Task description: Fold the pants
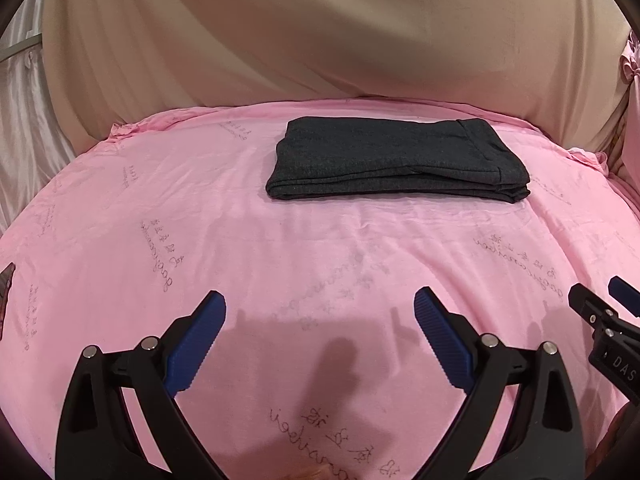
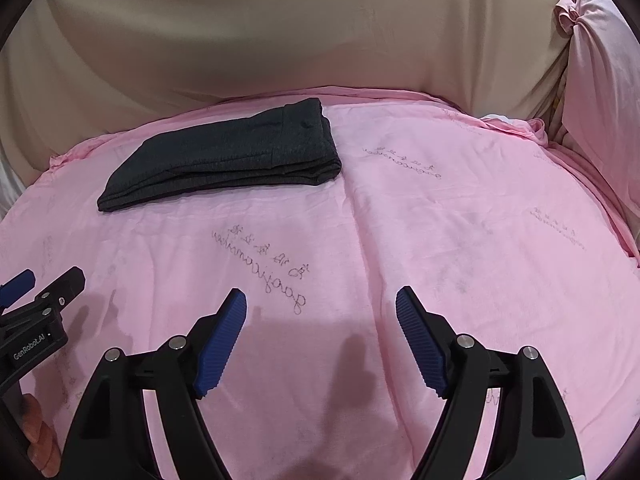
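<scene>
Dark grey pants (image 1: 396, 160) lie folded into a flat rectangular stack on the far side of the pink sheet (image 1: 280, 248); they also show in the right wrist view (image 2: 228, 160), far left. My left gripper (image 1: 320, 312) is open and empty, well short of the pants, above the near part of the sheet. My right gripper (image 2: 320, 308) is open and empty, also near, to the right of the left one. The right gripper shows at the right edge of the left wrist view (image 1: 600, 308); the left gripper shows at the left edge of the right wrist view (image 2: 44, 284).
The pink sheet with printed script covers a bed. A beige curtain (image 1: 320, 32) hangs behind the far edge. A pink pillow (image 2: 600, 60) stands at the far right. A dark object (image 1: 6, 280) lies at the left edge.
</scene>
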A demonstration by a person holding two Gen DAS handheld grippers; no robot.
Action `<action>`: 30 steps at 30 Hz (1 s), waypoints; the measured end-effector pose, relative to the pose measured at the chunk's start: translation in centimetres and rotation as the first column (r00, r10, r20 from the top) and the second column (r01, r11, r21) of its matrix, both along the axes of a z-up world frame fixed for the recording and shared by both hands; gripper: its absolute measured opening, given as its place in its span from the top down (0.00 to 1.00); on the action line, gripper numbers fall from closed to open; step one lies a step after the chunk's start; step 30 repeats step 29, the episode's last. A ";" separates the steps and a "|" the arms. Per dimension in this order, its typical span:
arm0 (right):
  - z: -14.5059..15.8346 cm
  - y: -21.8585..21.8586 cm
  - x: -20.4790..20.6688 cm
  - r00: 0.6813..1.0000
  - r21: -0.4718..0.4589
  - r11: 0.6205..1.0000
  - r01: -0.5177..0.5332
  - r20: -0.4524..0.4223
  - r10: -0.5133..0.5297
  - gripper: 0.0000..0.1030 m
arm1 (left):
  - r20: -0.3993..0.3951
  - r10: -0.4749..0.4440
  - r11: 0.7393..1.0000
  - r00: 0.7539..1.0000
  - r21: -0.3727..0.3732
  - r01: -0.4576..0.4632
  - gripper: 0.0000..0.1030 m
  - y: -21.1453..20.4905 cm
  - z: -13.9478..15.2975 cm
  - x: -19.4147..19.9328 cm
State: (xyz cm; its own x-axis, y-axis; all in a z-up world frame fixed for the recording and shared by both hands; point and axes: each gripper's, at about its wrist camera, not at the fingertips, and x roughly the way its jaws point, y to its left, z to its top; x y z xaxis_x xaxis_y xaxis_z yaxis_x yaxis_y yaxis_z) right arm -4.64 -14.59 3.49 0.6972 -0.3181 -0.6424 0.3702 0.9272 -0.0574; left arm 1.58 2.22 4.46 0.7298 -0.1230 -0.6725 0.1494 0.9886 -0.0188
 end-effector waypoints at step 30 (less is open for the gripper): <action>-0.1 0.1 0.6 1.000 0.013 1.000 -0.012 0.003 0.012 0.25 | 0.019 -0.015 0.999 1.000 0.033 0.015 0.05 -0.8 0.1 0.6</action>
